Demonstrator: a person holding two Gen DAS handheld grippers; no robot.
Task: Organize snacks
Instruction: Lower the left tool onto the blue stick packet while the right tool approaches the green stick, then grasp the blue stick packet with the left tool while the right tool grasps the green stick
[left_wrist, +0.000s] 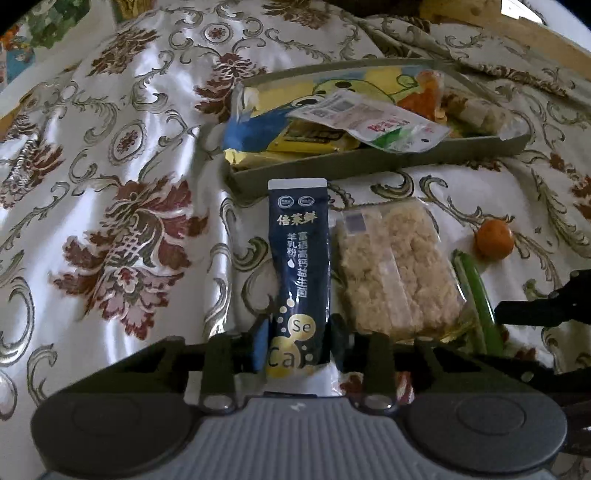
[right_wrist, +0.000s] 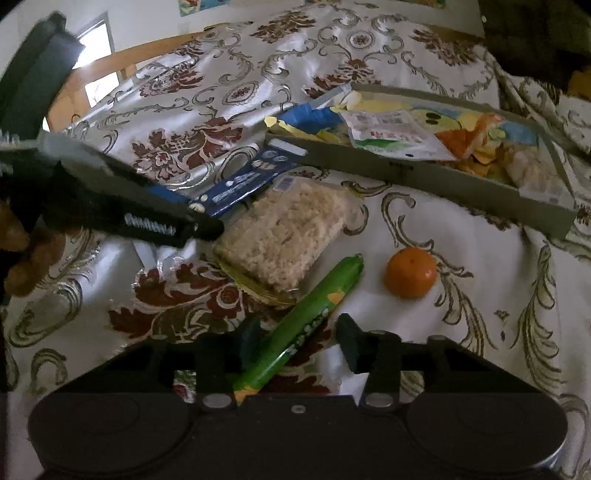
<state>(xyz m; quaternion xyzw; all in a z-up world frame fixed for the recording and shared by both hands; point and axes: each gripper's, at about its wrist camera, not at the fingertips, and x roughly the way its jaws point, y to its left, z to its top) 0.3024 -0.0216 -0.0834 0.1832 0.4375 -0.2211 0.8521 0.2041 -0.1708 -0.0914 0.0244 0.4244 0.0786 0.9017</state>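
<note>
Two tongs low over patterned cloth. Left tongs (left_wrist: 300, 341) clamp navy sachet (left_wrist: 300, 266); right tongs (right_wrist: 301, 341) straddle green stick (right_wrist: 299, 325), left pad touching, right pad apart. Tray (right_wrist: 424, 177) beyond.

A white floral cloth (right_wrist: 480, 295) covers the surface. On it lie a grey tray (right_wrist: 424, 177) at twelve o'clock, a dark blue sachet (left_wrist: 299, 266), a rice cracker pack (left_wrist: 395, 266), a green stick (right_wrist: 306, 325) and a mandarin (right_wrist: 410, 273) at three o'clock.
</note>
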